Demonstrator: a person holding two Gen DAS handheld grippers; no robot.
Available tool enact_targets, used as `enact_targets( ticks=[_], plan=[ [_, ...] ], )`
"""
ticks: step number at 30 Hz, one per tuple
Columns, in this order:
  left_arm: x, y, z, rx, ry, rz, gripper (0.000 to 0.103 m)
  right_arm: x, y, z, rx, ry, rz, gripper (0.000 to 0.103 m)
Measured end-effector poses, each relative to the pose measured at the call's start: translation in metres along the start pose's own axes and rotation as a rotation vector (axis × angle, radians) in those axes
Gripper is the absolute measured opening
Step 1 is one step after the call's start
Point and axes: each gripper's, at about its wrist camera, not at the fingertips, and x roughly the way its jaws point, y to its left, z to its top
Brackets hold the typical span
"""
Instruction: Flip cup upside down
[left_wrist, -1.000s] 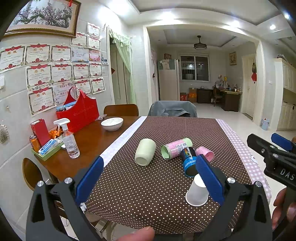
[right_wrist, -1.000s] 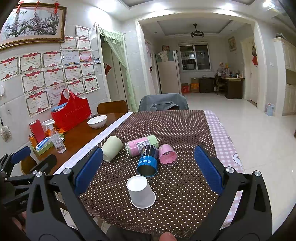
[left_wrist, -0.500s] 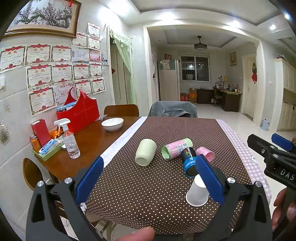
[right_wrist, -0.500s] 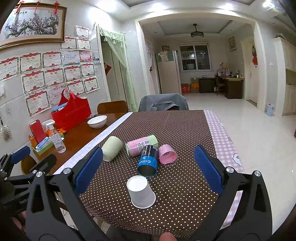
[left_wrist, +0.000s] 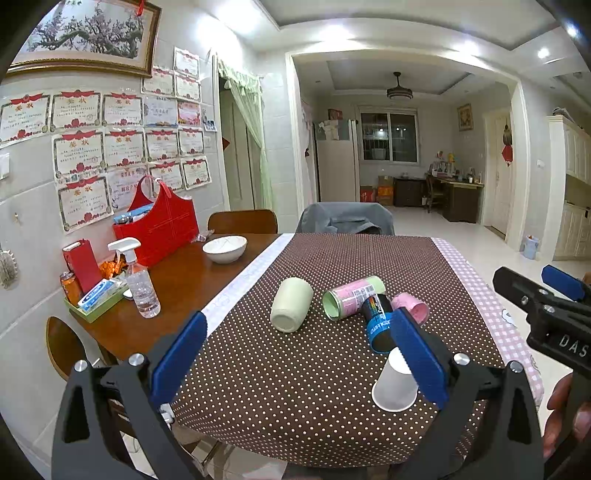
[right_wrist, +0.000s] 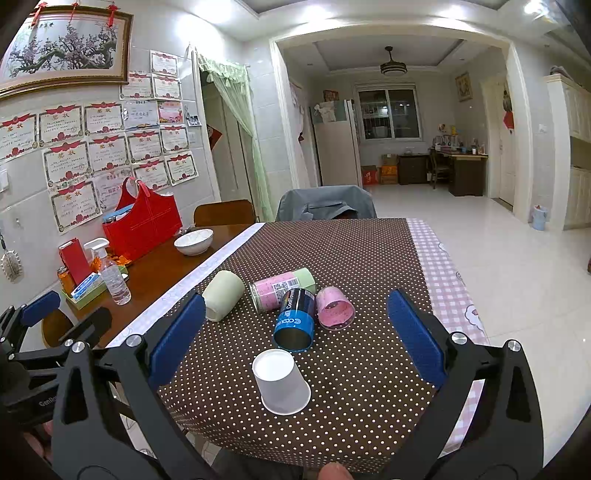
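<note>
A white paper cup (right_wrist: 281, 382) stands upside down near the front edge of the dotted brown tablecloth (right_wrist: 351, 251); in the left wrist view it (left_wrist: 393, 384) is partly behind my right finger. Behind it lie a blue-and-black cup (right_wrist: 295, 319), a pink cup (right_wrist: 334, 308), a pink-and-green cup (right_wrist: 282, 288) and a pale green cup (right_wrist: 223, 295), all on their sides. My left gripper (left_wrist: 295, 360) and right gripper (right_wrist: 291, 338) are both open and empty, held short of the table's front edge.
On the bare wood at the left stand a spray bottle (left_wrist: 138, 278), a white bowl (left_wrist: 224, 249), a red bag (left_wrist: 157, 227) and a green tray of small items (left_wrist: 96, 297). Chairs (left_wrist: 345, 218) stand at the far end. The right gripper shows at the left view's right edge (left_wrist: 546, 314).
</note>
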Motion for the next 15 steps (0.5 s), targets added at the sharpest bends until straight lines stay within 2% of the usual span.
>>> enact_targets(
  ticks=[15],
  plan=[
    [0.005, -0.001, 0.0018, -0.003, 0.022, 0.021, 0.098, -0.0006, 0.0005, -0.0002, -0.001, 0.0, -0.001, 0.097]
  ],
)
